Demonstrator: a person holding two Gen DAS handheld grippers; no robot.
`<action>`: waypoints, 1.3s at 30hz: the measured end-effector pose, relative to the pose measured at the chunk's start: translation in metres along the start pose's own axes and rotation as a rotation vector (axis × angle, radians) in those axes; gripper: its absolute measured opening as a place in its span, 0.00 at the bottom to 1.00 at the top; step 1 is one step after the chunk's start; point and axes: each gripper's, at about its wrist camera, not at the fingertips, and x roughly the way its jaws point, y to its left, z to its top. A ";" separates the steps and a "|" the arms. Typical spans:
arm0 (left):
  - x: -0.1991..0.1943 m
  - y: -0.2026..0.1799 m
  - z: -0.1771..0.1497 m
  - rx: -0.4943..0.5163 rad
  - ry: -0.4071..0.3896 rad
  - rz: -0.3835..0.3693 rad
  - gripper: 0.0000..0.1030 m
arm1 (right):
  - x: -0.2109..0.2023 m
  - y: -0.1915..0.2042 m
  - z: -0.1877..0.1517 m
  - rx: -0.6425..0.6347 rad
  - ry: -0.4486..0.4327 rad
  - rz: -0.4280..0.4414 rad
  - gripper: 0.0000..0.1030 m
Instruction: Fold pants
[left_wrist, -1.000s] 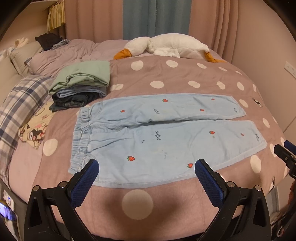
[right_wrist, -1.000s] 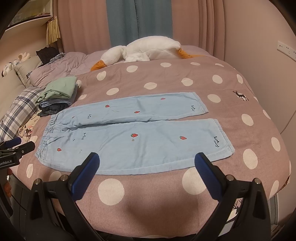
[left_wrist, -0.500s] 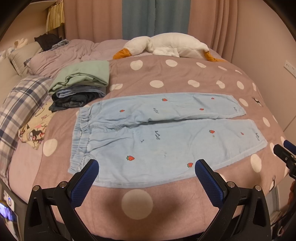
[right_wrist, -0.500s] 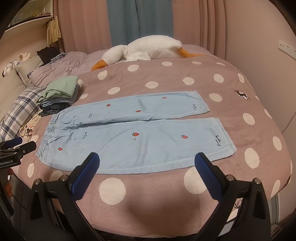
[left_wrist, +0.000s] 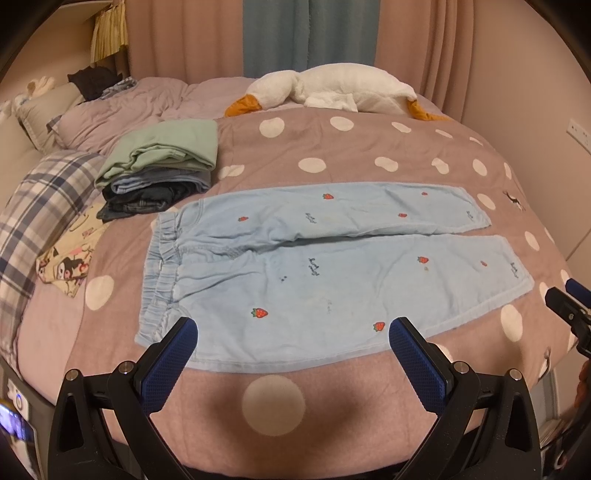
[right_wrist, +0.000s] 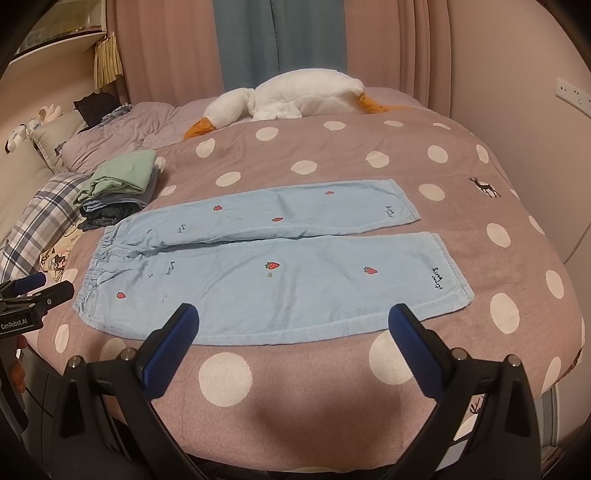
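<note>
Pants (left_wrist: 332, 269) spread flat on the bed (left_wrist: 332, 147) for folding — both hand-held grippers (left_wrist: 291, 339) (right_wrist: 293, 325) hover wide, empty, at the near hem.

Pants lettering (right_wrist: 436, 277) (too small) unreadable
</note>
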 end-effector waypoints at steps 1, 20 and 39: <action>0.000 0.000 0.000 0.001 0.000 0.000 1.00 | 0.000 0.000 0.000 0.000 0.000 0.000 1.00; 0.000 -0.001 0.000 0.001 0.005 0.001 1.00 | 0.001 0.004 -0.003 0.001 0.003 0.000 1.00; 0.009 0.004 -0.002 -0.026 0.021 -0.018 1.00 | 0.006 0.001 -0.004 -0.003 0.016 -0.001 1.00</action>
